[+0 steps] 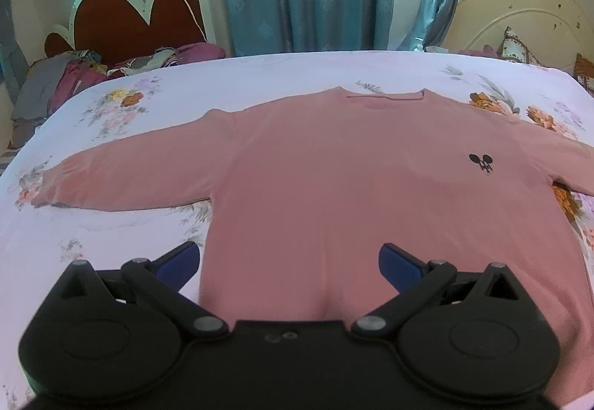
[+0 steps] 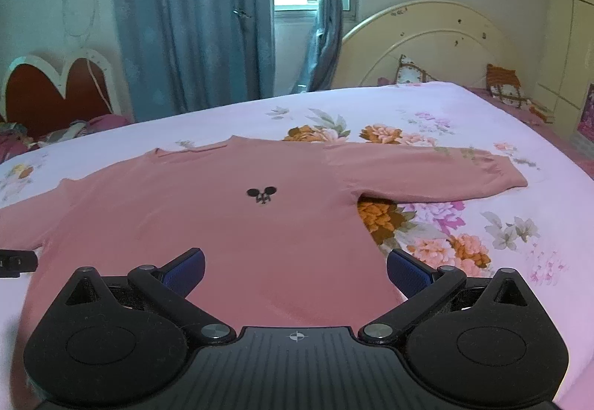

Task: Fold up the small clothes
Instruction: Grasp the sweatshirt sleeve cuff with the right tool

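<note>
pink sweater [image 1: 334, 194] spread flat on the bed [image 1: 111, 231], collar far, sleeves stretched left-right, hem nearest both grippers: left gripper [image 1: 289, 261] and right gripper [image 2: 295, 269], jaws wide open, holding nothing.

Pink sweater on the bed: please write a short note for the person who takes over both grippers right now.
Left gripper: open, holds nothing, at the hem's left corner.
Right gripper: open, holds nothing, at the hem's right corner.
Pink sweater: lies flat, front up, on the floral bedsheet, neckline far from you, both sleeves spread to the sides, left sleeve, right sleeve.
Done: sweater is laid out; no fold yet.
Left: every fold. Probably sleeves inward first, then hem up toward the neckline.
</note>
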A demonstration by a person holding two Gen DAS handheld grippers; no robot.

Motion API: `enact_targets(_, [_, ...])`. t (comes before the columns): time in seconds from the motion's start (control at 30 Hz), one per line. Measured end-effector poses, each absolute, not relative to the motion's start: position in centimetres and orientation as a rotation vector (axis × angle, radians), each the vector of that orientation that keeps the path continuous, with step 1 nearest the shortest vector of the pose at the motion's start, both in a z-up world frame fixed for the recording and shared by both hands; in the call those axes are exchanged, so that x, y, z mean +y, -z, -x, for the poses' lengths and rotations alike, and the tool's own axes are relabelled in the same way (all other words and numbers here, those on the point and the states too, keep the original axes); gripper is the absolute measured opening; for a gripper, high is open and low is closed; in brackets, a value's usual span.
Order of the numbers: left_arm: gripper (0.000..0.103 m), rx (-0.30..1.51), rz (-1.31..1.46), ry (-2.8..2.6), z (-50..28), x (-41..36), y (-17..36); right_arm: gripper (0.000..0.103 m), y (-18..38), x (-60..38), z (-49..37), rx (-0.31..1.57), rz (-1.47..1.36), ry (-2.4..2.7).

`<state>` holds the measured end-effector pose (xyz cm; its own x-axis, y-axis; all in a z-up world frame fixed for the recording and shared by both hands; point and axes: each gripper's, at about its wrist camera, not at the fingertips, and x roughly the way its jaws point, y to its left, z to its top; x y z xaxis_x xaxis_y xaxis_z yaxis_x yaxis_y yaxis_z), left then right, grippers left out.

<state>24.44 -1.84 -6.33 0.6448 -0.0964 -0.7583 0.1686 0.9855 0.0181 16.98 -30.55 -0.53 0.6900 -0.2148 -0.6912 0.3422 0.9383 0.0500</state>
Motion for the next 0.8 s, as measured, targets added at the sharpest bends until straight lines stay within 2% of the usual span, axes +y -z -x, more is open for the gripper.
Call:
enact_targets(0.33, [0.102,0.853,-0.101,0.104,-27.7,-5.3,7.7,0.103,2.4,-37.8,-19.7,0.742,-0.203,0.355])
enact_targets(0.8, [0.102,0.857,-0.063,0.106,-33.2,-13.6,10.4,0.103,7.3,-55.1,-23.4,0.769,-0.24,0.538])
